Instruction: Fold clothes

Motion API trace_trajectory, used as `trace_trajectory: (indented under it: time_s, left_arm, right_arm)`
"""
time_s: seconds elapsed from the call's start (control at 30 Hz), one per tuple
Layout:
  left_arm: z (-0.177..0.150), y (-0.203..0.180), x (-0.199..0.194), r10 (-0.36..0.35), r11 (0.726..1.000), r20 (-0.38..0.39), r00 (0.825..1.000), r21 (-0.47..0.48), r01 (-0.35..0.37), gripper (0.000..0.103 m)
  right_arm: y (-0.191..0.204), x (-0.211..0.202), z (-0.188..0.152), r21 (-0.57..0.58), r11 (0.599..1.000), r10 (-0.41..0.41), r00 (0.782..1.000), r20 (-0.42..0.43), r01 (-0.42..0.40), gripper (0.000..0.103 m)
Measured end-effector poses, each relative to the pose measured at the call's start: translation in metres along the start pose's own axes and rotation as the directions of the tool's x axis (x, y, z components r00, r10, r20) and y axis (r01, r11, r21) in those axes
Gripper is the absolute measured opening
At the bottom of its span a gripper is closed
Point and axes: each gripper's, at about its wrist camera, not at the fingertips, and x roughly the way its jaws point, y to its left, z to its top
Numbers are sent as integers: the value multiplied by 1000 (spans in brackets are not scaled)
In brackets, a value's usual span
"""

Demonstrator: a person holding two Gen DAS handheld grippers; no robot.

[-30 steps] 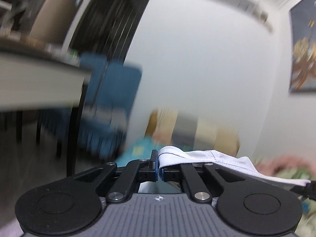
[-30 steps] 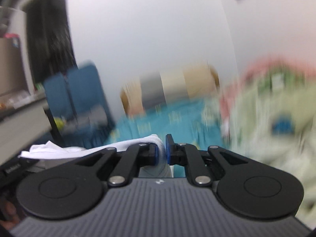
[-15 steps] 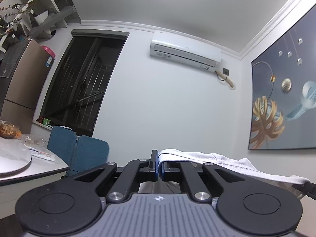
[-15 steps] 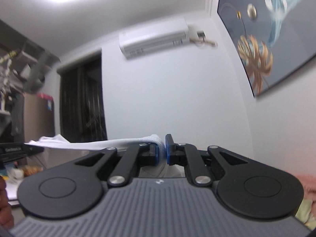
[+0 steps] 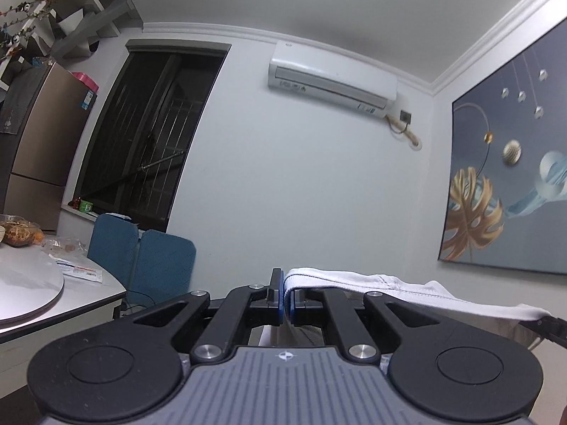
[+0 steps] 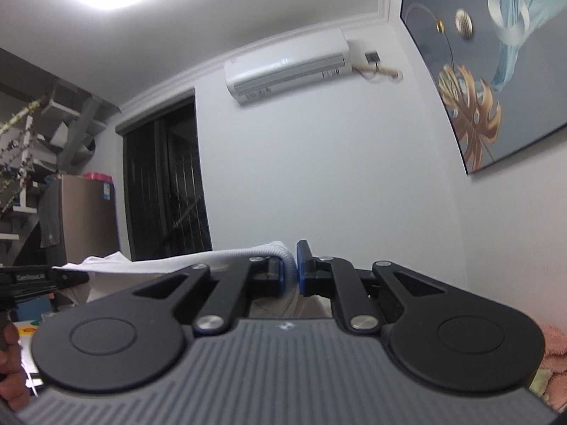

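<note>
A white garment [image 5: 397, 290] is stretched in the air between my two grippers. My left gripper [image 5: 286, 301] is shut on one end of its ribbed hem. The cloth runs off to the right, where the other gripper's tip [image 5: 545, 327] shows. My right gripper [image 6: 291, 272] is shut on the other end of the white garment [image 6: 170, 264], which runs left toward the left gripper's tip [image 6: 39, 278]. Both grippers are raised and point at the far wall. The rest of the garment hangs below, hidden.
A white table [image 5: 53, 294] with food and packets stands at the left, blue chairs [image 5: 141, 258] behind it. A fridge [image 5: 39, 141], a dark window [image 5: 149, 134], an air conditioner [image 5: 329, 74] and a wall picture [image 5: 510, 184] are ahead. Pink cloth [image 6: 553, 350] lies low right.
Both grippers have swung upward with the garment, from facing the sofa and bedding to facing the upper wall. In the last half second they tilted only slightly. Both grips are unchanged.
</note>
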Motion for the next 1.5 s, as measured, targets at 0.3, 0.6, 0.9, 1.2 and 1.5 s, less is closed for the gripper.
trace_trajectory:
  time_s: [0.3, 0.6, 0.9, 1.2, 1.5]
  left_arm:
    - [-105, 37, 86, -1, 998, -73, 997, -56, -3, 4]
    - [-252, 98, 101, 69, 997, -233, 970, -7, -73, 4]
    - [-378, 133, 124, 80, 997, -367, 927, 51, -66, 5]
    - [-453, 129, 138, 47, 982, -463, 885, 185, 45, 37]
    - [-469, 95, 111, 11, 827, -422, 906, 513, 229, 63]
  right_arm:
    - [-36, 77, -89, 92, 994, 64, 988, -141, -51, 10]
    - [-39, 109, -214, 175, 979, 145, 952, -271, -99, 10]
    - [-52, 126, -334, 225, 970, 181, 898, -402, -95, 10]
    - [-79, 141, -384, 282, 956, 210, 849, -484, -75, 10]
    - [-81, 146, -389, 283, 954, 234, 837, -496, -99, 10]
